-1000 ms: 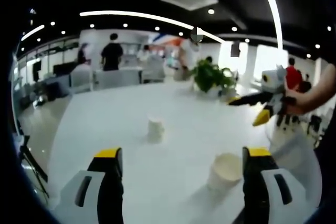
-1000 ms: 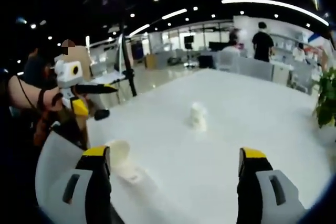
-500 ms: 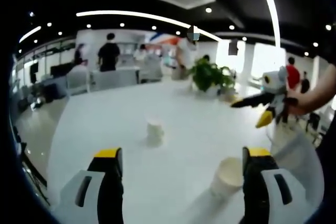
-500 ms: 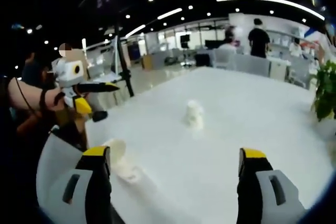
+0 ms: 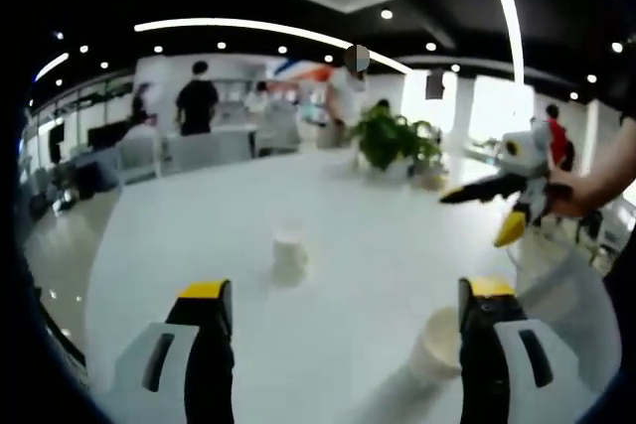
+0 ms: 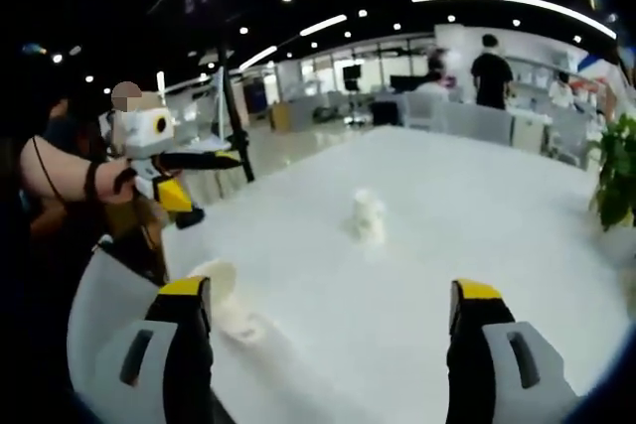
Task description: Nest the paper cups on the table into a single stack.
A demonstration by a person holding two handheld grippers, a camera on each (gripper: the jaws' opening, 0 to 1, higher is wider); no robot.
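Observation:
Two white paper cups are on the white table (image 5: 169, 245). One cup (image 5: 288, 245) (image 6: 368, 215) stands near the table's middle, too blurred to tell which way up. The other cup (image 5: 437, 343) (image 6: 223, 297) seems to lie on its side, just inside my left gripper's right jaw and beside my right gripper's left jaw. My left gripper (image 5: 346, 290) is open with nothing between its jaws, and it appears in the right gripper view (image 6: 211, 178), held above the table's edge. My right gripper (image 6: 329, 290) is open and empty too, and hangs over the table's right side (image 5: 477, 213).
A potted green plant (image 5: 393, 141) (image 6: 616, 181) stands at the far end of the table. The table's rounded near edge (image 6: 99, 285) runs close under both grippers. Chairs, desks and several people are in the room beyond. A person's forearm (image 5: 606, 176) holds the right gripper.
The left gripper view has shifted, so the near cup now sits lower, beside the right jaw. In the right gripper view the left gripper has risen slightly. Neither cup has moved.

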